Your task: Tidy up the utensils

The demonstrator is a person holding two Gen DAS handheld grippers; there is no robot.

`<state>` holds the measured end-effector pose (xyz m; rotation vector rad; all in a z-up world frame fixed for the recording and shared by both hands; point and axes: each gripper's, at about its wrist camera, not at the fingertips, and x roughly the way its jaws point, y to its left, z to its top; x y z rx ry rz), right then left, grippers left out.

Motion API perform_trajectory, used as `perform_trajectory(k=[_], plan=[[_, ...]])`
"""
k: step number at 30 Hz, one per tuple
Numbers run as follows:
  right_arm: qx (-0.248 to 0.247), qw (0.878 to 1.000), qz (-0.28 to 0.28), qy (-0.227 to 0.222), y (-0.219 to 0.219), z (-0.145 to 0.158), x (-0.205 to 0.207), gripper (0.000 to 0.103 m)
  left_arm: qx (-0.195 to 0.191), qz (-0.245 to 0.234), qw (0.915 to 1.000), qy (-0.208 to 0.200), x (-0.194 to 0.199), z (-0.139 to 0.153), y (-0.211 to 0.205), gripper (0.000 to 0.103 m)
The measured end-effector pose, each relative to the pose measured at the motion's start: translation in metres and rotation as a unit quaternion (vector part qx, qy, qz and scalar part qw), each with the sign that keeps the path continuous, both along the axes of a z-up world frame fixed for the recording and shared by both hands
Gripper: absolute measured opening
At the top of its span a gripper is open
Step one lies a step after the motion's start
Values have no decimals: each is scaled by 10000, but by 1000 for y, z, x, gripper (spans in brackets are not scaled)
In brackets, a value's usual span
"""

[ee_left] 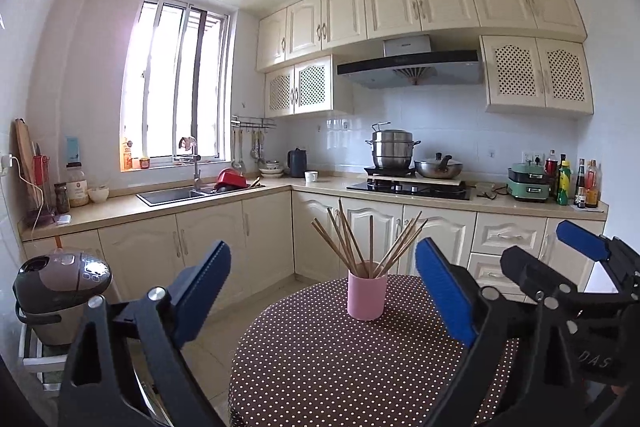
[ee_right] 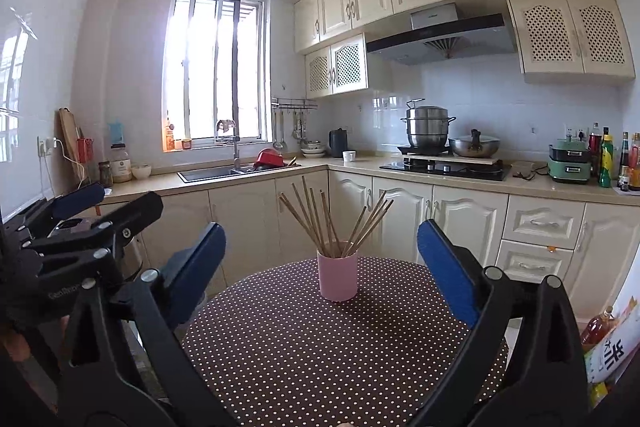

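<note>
A pink cup point(ee_left: 367, 295) stands upright on a round table with a brown polka-dot cloth point(ee_left: 320, 367). Several wooden chopsticks point(ee_left: 370, 239) stand fanned out in it. My left gripper point(ee_left: 322, 291) is open and empty, held above the near side of the table, with the cup ahead between its blue pads. In the right wrist view the same cup point(ee_right: 337, 277) and chopsticks point(ee_right: 332, 217) stand ahead of my right gripper point(ee_right: 322, 273), which is open and empty too. The right gripper shows at the right edge of the left wrist view point(ee_left: 576, 263).
Beyond the table runs an L-shaped kitchen counter point(ee_left: 328, 187) with a sink point(ee_left: 172, 195), a hob with pots point(ee_left: 408, 183) and bottles point(ee_left: 576, 183). A rice cooker point(ee_left: 60, 291) stands on a low stand at the left. A packet and a bottle point(ee_right: 608, 339) stand right of the table.
</note>
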<state>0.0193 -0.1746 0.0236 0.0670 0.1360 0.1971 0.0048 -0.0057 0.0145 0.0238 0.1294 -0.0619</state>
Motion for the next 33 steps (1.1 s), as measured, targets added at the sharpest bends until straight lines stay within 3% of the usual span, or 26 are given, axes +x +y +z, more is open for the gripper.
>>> perform_trajectory(k=[10,33], plan=[[-172,9996,-147,-188,3,3,-14,96,87,158,9998,-111,-12,4,2,94],[-132,9997,-156,-125,-3,2,-19,96,207,271,9990,-280,-22,5,-3,94]])
